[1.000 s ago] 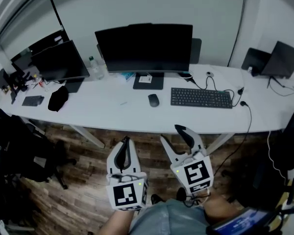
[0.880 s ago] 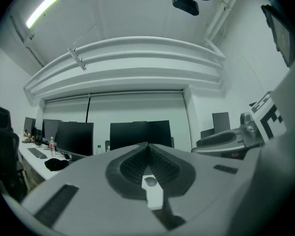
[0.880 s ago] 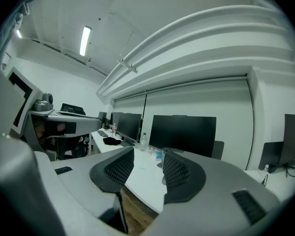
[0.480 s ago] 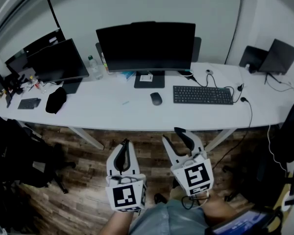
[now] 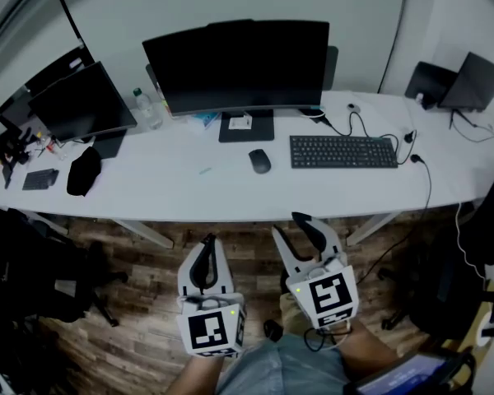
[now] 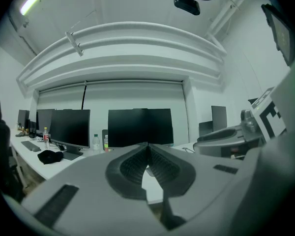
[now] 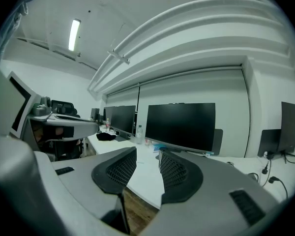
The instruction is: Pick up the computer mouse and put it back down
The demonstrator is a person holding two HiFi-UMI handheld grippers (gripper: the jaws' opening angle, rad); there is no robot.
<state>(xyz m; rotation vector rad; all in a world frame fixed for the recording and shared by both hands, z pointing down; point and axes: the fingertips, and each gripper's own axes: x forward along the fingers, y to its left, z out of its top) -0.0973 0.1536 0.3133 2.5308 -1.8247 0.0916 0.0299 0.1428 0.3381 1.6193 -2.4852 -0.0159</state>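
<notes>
Head view: the left gripper (image 5: 209, 242) and the right gripper (image 5: 293, 224) hang side by side over the wood floor (image 5: 140, 311), short of the near edge of the white surface (image 5: 189, 192). The computer mouse (image 5: 259, 160) lies on that surface, ahead of both pairs of fingers and well apart from them, roughly in line with the gap between the two grippers. A black keyboard (image 5: 343, 151) sits just to the right of the mouse, ahead of the right fingers. The central monitor (image 5: 239, 60) stands behind the mouse. A second monitor (image 5: 78, 101) stands ahead and to the left of the left fingers, with a bottle (image 5: 140, 105) between the two screens.

Left gripper view: the two ribbed fingers meet at their tips, so this gripper is closed with nothing in it. The central monitor stands straight ahead past the tips, the second monitor to their left. The right gripper's body shows off to the right. The mouse cannot be made out here.

Right gripper view: the fingers stand apart with a clear gap, having just been closing, and no object sits between them. Through the gap shows the near edge of the surface, with the wood floor below it. The central monitor rises just beyond the tips. The left gripper shows at the left edge. I cannot pick out the mouse with certainty in this view.
</notes>
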